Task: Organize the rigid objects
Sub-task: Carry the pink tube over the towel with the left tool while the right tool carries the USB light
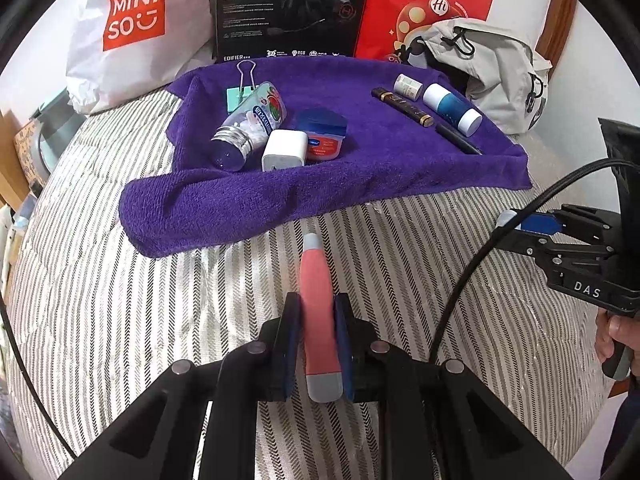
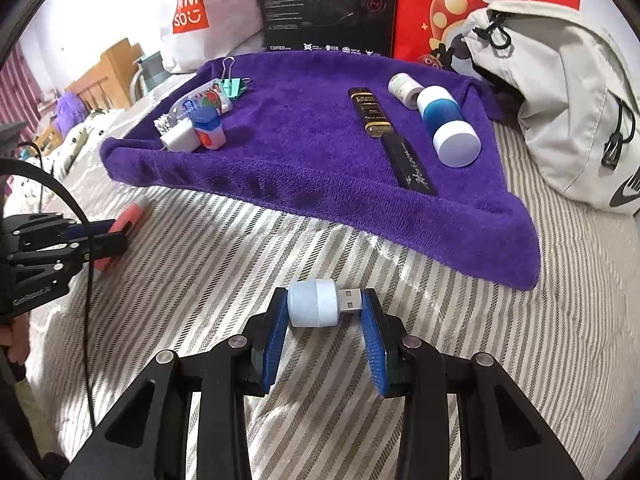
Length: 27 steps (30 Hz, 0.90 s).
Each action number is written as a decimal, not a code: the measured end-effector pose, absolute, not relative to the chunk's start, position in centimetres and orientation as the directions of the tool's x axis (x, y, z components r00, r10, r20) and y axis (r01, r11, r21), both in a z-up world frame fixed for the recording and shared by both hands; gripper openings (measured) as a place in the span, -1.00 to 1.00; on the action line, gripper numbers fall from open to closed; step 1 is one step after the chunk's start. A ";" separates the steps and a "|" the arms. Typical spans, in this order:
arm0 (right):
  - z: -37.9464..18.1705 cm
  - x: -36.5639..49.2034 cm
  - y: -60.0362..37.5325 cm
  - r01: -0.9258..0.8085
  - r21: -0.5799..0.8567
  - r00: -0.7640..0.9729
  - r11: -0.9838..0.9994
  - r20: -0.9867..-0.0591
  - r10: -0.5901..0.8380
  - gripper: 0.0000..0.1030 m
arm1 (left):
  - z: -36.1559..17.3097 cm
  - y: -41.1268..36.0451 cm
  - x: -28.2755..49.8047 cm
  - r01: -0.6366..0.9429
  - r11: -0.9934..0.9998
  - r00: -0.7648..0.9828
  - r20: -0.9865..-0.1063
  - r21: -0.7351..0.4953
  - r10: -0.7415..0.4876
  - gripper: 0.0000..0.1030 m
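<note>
Striped grey-and-white bedspread (image 2: pixel 224 248) bearing a rumpled purple terry towel (image 2: pixel 312 152). Left gripper (image 1: pixel 316 320) clamped on a slim pink-and-grey tube (image 1: pixel 318 300); right gripper (image 2: pixel 325 304) clamped endwise on a pale-blue cylindrical USB plug light (image 2: pixel 316 303), both near the towel's front edge.

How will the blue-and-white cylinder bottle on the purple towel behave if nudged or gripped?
The blue-and-white bottle lies on its side, so it is probably apt to roll, though the plush purple towel should damp that. Its smooth rounded wall may slip in a pinch across the curve. It looks like rigid plastic, likely not fragile; weight cannot be judged, since the contents are hidden.
</note>
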State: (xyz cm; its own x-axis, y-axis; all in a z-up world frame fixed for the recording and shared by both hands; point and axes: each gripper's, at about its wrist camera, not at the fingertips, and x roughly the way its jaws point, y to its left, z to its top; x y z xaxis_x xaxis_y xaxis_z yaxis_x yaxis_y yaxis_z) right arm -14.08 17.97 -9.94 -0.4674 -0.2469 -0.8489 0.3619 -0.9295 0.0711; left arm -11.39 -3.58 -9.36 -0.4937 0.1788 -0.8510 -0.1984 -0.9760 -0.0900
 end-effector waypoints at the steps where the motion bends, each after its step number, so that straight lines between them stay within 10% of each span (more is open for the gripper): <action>1: -9.8 -13.9 18.1 0.359 0.075 -0.468 -0.930 -0.848 -0.249 -0.30 | -9.3 -3.7 -11.3 -0.196 -0.976 -0.493 -0.851 -0.093 0.180 -0.67; 27: -7.5 -13.7 19.2 0.383 0.170 -0.458 -0.908 -0.819 -0.346 -0.30 | -9.2 -5.8 -11.6 -0.158 -0.980 -0.477 -0.860 -0.118 0.180 -0.67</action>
State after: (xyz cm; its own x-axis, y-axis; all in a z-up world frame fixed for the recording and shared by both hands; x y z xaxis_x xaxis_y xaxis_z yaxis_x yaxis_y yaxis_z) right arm -13.71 19.17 -7.48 -0.4578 -0.3461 -0.8190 0.3830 -0.9080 0.1696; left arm -11.64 -5.83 -9.24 -0.4770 0.1802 -0.8602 -0.1576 -0.9804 -0.1180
